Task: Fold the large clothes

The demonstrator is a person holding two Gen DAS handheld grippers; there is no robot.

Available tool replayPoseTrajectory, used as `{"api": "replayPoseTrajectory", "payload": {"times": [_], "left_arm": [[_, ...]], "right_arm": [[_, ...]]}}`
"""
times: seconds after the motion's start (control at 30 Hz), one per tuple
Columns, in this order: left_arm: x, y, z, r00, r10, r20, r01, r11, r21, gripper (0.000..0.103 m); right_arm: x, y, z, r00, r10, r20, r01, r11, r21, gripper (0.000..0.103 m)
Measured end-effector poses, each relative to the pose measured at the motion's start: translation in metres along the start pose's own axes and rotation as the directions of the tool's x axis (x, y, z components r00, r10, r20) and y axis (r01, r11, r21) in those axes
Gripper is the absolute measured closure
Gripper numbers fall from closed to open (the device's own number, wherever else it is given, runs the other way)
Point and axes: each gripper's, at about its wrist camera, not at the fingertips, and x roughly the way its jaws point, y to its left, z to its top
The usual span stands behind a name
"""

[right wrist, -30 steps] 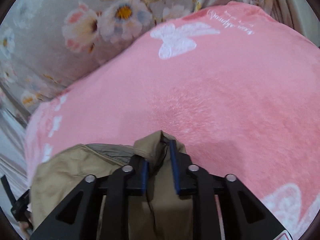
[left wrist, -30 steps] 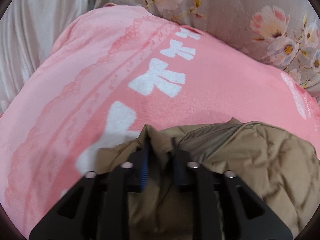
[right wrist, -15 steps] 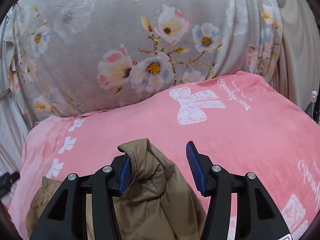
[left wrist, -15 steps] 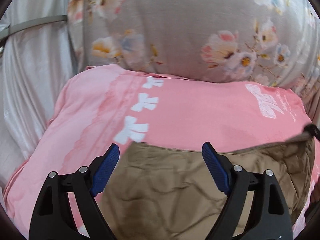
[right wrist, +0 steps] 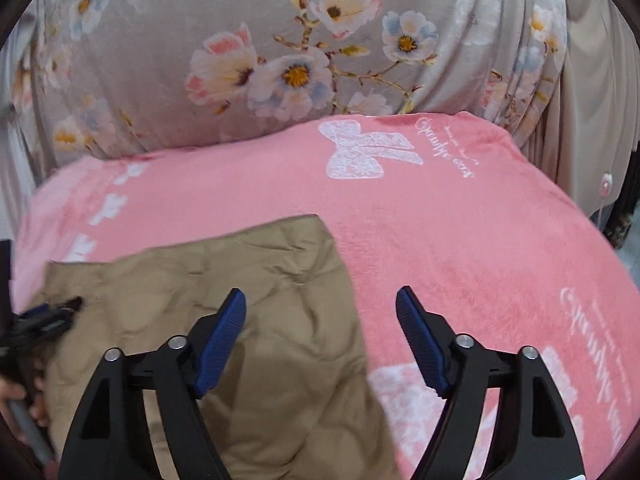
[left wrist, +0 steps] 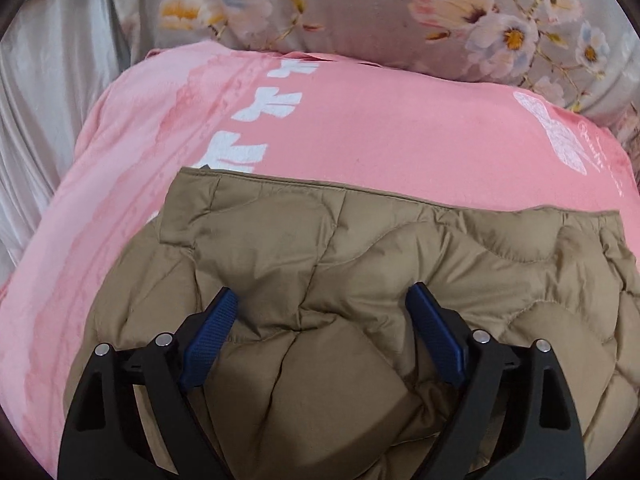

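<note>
A tan quilted jacket lies on a pink blanket, its straight far edge running across the view. My left gripper is open, jaws wide apart, just above a puffy fold of the jacket. In the right wrist view the jacket fills the lower left, its right corner near the middle. My right gripper is open and empty over the jacket's right edge and the blanket. The left gripper shows at the far left edge.
A grey floral cushion or quilt rises behind the blanket, also in the left wrist view. Pale curtain-like fabric hangs at the left. Beige fabric stands at the far right.
Both grippers were shut on the jacket's edge one second ago; both have opened and let it go. The jacket now lies spread on the blanket, and both grippers have drawn back above it.
</note>
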Motion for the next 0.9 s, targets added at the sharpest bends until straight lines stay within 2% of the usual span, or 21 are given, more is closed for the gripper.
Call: {"api": "replayPoseTrajectory", "payload": {"times": [0.07, 0.1, 0.23, 0.33, 0.4, 0.47, 0.6, 0.67, 0.9], "left_arm": [[-0.006, 0.001, 0.001, 1.0, 0.008, -0.001, -0.008, 1.0, -0.019, 0.02], [-0.01, 0.001, 0.001, 1.0, 0.005, 0.004, -0.005, 1.0, -0.031, 0.02], [-0.037, -0.005, 0.014, 0.997, -0.056, 0.062, 0.06, 0.996, -0.069, 0.02], [-0.036, -0.018, 0.021, 0.996, -0.049, 0.068, 0.052, 0.998, -0.042, 0.02], [-0.023, -0.025, 0.018, 0.999, -0.027, 0.041, 0.028, 0.999, -0.024, 0.02], [-0.008, -0.027, 0.006, 1.0, -0.024, 0.01, 0.025, 0.999, -0.028, 0.02], [-0.003, -0.03, -0.011, 0.997, 0.002, 0.075, 0.0, 1.0, -0.024, 0.012], [-0.001, -0.033, -0.015, 0.995, 0.03, 0.097, -0.028, 0.999, -0.021, 0.011], [0.007, -0.03, -0.018, 0.994, 0.04, 0.102, -0.036, 0.998, -0.042, 0.007]], "right_arm": [[-0.005, 0.014, 0.005, 0.996, 0.084, -0.014, -0.084, 0.996, 0.005, 0.065], [-0.005, 0.025, 0.008, 0.993, 0.113, -0.015, -0.113, 0.994, -0.005, 0.07], [0.009, 0.094, 0.019, 0.986, 0.168, 0.018, -0.164, 0.979, -0.122, 0.07], [0.035, 0.129, 0.013, 0.979, 0.201, -0.03, -0.203, 0.969, -0.14, 0.075], [0.054, 0.144, 0.001, 0.979, 0.191, -0.063, -0.199, 0.967, -0.159, 0.077], [0.071, 0.149, -0.017, 0.978, 0.182, -0.1, -0.196, 0.968, -0.156, 0.076], [0.077, 0.148, -0.041, 0.985, 0.157, -0.068, -0.167, 0.969, -0.181, 0.075], [0.079, 0.149, -0.046, 0.989, 0.137, -0.052, -0.144, 0.971, -0.192, 0.075], [0.086, 0.147, -0.051, 0.989, 0.141, -0.042, -0.147, 0.972, -0.182, 0.075]]}}
